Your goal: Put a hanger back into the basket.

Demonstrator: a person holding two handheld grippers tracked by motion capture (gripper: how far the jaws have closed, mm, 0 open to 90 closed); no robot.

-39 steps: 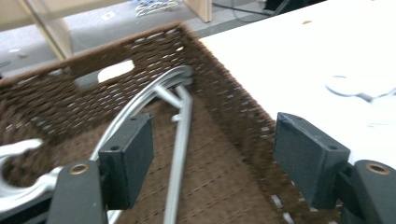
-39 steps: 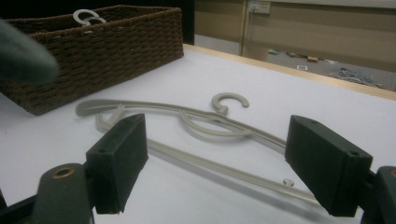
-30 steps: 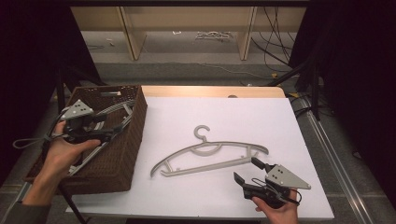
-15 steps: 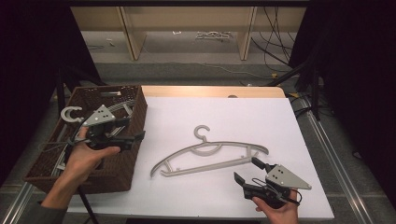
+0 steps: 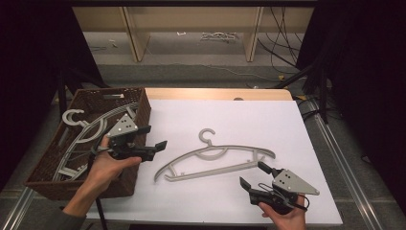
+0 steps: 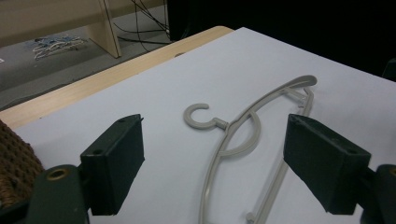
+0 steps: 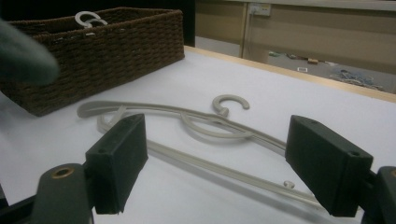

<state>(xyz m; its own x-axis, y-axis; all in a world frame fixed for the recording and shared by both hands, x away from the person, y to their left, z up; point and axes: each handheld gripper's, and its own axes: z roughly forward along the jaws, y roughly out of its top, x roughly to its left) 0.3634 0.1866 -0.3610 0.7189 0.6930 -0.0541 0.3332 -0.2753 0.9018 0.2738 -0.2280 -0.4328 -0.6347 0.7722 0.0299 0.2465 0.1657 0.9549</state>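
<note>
Hanger on table: one grey plastic hanger (image 5: 215, 158) lies flat on the white table cover (image 5: 287, 124), between your two hands, hook toward the far edge. Nothing touches it.
Same hanger, left gripper view: it (image 6: 243, 135) sits ahead of your jaws, hook to the left, on the cover, apart from both pads.
Same hanger, right gripper view: it (image 7: 196, 126) lies ahead of your jaws, with the basket (image 7: 93, 51) behind it.
Basket: your brown wicker basket (image 5: 50, 179) stands at the table's left edge, just beside the cover.
Basket contents: grey hangers (image 5: 84, 136) of the same kind lie stacked inside, one hook up near the far left corner; how many, you cannot tell. In the right gripper view hooks (image 7: 88, 18) poke above the rim.
Left gripper: your left gripper (image 5: 154, 138) hangs over the basket's right rim, pointing toward the table hanger. Jaws have just been opening; they stand wide with nothing between them.
Right gripper: your right gripper (image 5: 252, 175) rests low at the near edge of the table, just near the hanger's right arm, not touching. Jaws spread wide, nothing gripped.
Hands: your left hand (image 5: 107, 165) is over the basket's near right corner; your right hand (image 5: 282, 218) is at the bottom edge.
</note>
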